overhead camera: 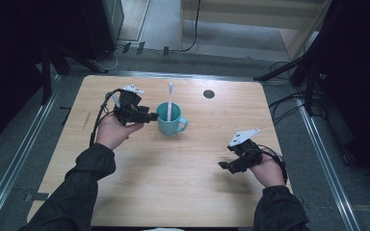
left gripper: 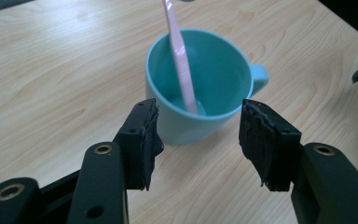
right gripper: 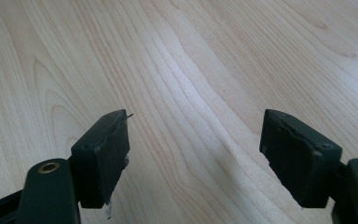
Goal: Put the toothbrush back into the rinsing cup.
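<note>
The mug [overhead camera: 170, 124] stands upright near the middle of the table [overhead camera: 173, 192], a little toward the far side, with the toothbrush [overhead camera: 169, 101] standing in it, so as far as the pictures tell the brush is already placed; whether anything is left, such as moving the mug, I cannot tell. The mug is teal, glossy, with plain walls and one handle turned toward the person's right. In the left gripper view its inside looks empty apart from the brush [left gripper: 181, 60], a thin pale pink stick whose lower end rests on the mug's floor and whose shaft leans against the far rim, its head rising well above the mug. The left gripper [overhead camera: 150, 117] sits just beside the mug on its left; its jaws stand spread apart with the mug's near wall [left gripper: 186, 126] showing between them, not touching it and holding nothing. It reads either as just released or as set to take the mug by its wall. The right gripper [overhead camera: 225, 166] hangs well apart, low over bare wood at the near right, jaws wide and empty.
</note>
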The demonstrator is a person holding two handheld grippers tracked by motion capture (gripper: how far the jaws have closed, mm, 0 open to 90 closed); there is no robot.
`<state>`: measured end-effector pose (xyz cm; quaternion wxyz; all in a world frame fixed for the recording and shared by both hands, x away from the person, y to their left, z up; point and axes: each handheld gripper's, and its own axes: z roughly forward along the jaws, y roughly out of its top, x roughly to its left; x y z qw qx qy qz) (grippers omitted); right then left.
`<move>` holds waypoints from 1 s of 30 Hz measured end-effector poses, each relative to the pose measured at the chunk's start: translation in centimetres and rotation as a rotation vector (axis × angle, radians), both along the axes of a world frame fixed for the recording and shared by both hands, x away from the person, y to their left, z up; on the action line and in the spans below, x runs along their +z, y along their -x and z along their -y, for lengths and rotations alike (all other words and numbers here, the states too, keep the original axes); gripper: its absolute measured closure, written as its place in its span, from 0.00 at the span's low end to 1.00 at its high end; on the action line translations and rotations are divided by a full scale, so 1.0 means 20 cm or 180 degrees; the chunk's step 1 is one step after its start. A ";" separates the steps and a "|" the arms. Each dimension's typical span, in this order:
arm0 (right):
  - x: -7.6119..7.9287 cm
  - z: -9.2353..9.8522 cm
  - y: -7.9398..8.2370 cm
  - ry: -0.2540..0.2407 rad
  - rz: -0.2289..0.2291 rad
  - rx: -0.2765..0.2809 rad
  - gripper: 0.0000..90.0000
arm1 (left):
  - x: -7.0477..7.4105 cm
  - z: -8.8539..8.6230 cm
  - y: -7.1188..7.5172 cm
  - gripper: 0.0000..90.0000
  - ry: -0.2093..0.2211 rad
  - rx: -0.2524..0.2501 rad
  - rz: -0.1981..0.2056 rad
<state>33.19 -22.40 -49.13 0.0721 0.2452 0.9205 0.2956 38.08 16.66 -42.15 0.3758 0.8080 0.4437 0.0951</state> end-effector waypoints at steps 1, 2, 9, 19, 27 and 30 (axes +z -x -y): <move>0.00 0.00 0.00 0.0004 -0.0011 -0.0006 0.27 | 0.00 -0.01 0.01 0.51 -0.0004 0.0001 -0.0008; 0.00 0.00 0.00 0.0005 -0.0014 -0.0003 0.27 | -0.01 -0.02 0.02 0.50 -0.0009 0.0006 -0.0010; 0.00 -0.02 -0.01 0.0016 -0.0013 0.0017 0.27 | -0.05 -0.08 0.09 0.48 -0.0052 0.0008 -0.0051; 0.00 -0.04 -0.03 0.0008 -0.0015 0.0035 0.26 | -0.09 -0.16 0.18 0.45 -0.0067 0.0047 -0.0052; 0.00 -0.05 -0.05 0.0006 -0.0022 0.0058 0.26 | -0.16 -0.21 0.26 0.43 -0.0114 0.0091 -0.0102; 0.00 -0.06 -0.05 0.0006 -0.0030 0.0062 0.26 | -0.17 -0.22 0.29 0.42 -0.0168 0.0077 -0.0100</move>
